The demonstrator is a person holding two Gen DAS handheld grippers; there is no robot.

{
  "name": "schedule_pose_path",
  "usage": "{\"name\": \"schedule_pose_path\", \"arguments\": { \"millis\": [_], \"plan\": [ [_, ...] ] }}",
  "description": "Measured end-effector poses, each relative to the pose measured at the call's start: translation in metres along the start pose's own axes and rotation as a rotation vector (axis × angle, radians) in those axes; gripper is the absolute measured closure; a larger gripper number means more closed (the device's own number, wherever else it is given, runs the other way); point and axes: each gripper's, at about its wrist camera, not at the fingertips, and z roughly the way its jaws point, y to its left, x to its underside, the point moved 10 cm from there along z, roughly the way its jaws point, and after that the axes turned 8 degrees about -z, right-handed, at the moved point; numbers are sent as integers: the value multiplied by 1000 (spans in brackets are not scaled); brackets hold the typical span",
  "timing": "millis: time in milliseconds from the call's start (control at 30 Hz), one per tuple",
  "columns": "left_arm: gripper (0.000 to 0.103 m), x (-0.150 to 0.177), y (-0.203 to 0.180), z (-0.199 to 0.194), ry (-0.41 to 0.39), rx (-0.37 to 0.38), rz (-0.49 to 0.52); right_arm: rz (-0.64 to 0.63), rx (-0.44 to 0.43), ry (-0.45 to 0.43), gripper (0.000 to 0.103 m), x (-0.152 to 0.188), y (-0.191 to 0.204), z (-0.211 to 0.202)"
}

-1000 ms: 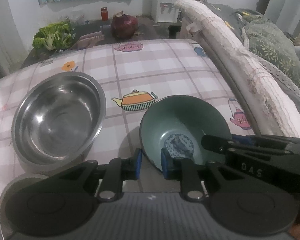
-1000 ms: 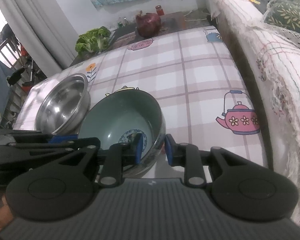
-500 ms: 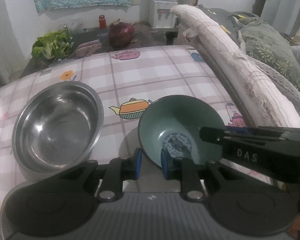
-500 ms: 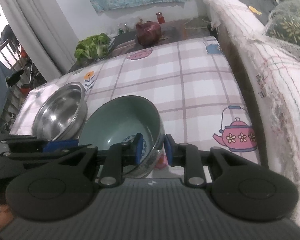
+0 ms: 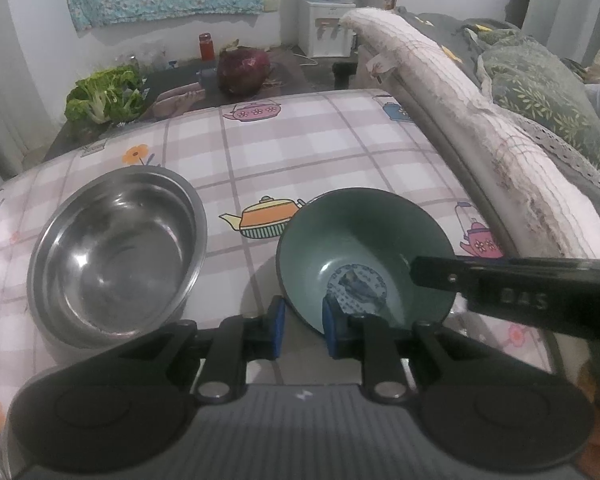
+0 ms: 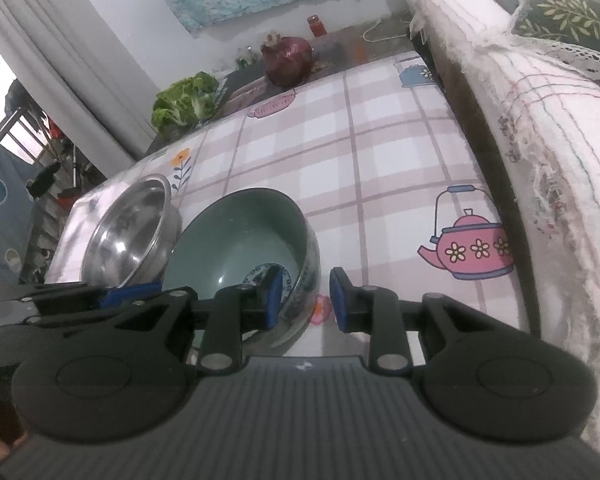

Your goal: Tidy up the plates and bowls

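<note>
A green bowl (image 5: 364,248) with a blue pattern on its bottom sits near the front of the checked tablecloth (image 5: 320,160), held from two sides. My left gripper (image 5: 304,330) is shut on its near rim, one pad inside and one outside. My right gripper (image 6: 305,300) is shut on the bowl's (image 6: 240,240) right wall the same way. In the left wrist view the right gripper's finger (image 5: 432,274) reaches into the bowl from the right. A steel bowl (image 5: 116,256) stands just left of the green one, close to it (image 6: 132,232).
A sofa arm under a white fringed cover (image 5: 480,152) runs along the table's right edge. Beyond the far edge a dark side table holds leafy greens (image 5: 104,96), a red cabbage (image 5: 244,66) and a red jar (image 5: 205,46). A curtain (image 6: 60,60) hangs at left.
Both grippers keep their hold on the green bowl. The right wrist view has rolled a little, so the bowl and table look more tilted; the steel bowl has not moved.
</note>
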Motion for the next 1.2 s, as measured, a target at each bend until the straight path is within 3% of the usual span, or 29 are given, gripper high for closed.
{"name": "schedule_pose_path", "arguments": {
  "millis": [467,1200],
  "plan": [
    [77,4,-4,2,-10,1,29,-67,33,7,82,2,8,7],
    [77,1,-2,14,-2,-8,24,-29,29,23,81,2,7,21]
  ]
}}
